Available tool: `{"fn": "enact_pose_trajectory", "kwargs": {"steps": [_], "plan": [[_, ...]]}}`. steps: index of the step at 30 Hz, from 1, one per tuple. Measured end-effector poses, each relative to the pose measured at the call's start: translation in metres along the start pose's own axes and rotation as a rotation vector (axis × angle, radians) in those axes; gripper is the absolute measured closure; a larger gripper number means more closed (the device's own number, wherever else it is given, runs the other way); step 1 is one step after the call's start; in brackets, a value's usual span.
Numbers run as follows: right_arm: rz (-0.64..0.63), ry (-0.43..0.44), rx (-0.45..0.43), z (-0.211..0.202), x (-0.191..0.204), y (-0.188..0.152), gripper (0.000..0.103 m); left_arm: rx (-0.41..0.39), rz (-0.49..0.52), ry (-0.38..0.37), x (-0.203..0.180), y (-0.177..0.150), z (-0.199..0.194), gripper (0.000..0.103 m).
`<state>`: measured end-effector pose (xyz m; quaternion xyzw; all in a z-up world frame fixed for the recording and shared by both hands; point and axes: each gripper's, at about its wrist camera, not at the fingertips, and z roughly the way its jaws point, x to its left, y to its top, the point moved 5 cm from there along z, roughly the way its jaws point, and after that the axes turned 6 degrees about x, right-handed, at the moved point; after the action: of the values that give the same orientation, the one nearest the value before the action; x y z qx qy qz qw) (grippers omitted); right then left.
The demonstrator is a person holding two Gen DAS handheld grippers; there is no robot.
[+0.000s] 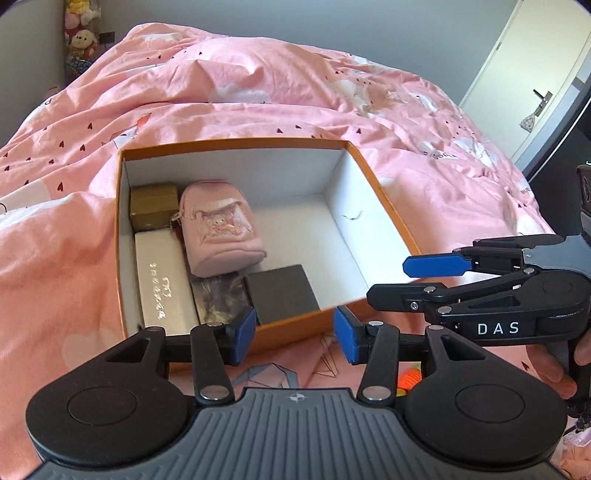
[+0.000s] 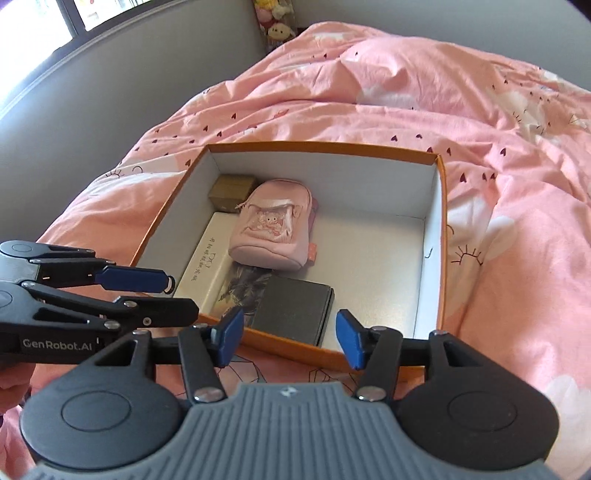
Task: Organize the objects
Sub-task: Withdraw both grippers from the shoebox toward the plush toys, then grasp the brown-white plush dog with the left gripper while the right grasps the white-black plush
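An orange box (image 1: 236,142) with a white inside lies open on the pink bed; it also shows in the right wrist view (image 2: 441,236). Inside, along its left half, are a gold box (image 1: 153,205), a small pink backpack (image 1: 221,229), a white case (image 1: 162,280), a printed card (image 1: 221,295) and a dark grey box (image 1: 282,291). The same backpack (image 2: 271,230) and dark grey box (image 2: 291,314) show in the right wrist view. My left gripper (image 1: 293,338) is open and empty at the box's near edge. My right gripper (image 2: 290,338) is open and empty beside it.
The rumpled pink duvet (image 1: 258,85) covers the bed all round the box. Plush toys (image 1: 79,33) stand in the far corner. A white door (image 1: 532,74) is at the right. Something orange (image 1: 410,378) lies on the bed below my left gripper.
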<state>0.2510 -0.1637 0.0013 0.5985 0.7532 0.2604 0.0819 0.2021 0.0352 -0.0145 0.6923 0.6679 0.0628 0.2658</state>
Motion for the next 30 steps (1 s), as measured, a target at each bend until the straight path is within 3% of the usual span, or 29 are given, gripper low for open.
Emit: {"fn": "enact_pose_trajectory", "kwargs": {"steps": [5,12,18,21,25,30], "plan": [[0.017,-0.022,-0.041,-0.029,-0.001,-0.039,0.043,0.063,0.014,-0.052,-0.02,-0.038,0.0,0.048],[0.101,-0.025,0.028,-0.036,0.0,-0.11,0.043,0.198,-0.027,-0.141,-0.038,-0.091,0.018,0.045],[0.2,-0.059,0.072,-0.042,-0.005,-0.159,0.044,0.342,0.128,-0.168,-0.064,-0.125,0.039,0.044],[0.218,-0.031,0.101,-0.044,-0.005,-0.173,0.045,0.363,0.162,-0.166,-0.071,-0.132,0.043,0.036],[0.243,0.018,0.116,-0.043,-0.001,-0.179,0.045,0.398,0.187,-0.18,-0.076,-0.134,0.05,0.035],[0.259,0.016,0.17,-0.027,0.003,-0.187,0.044,0.425,0.193,-0.195,-0.077,-0.138,0.061,0.032]]}}
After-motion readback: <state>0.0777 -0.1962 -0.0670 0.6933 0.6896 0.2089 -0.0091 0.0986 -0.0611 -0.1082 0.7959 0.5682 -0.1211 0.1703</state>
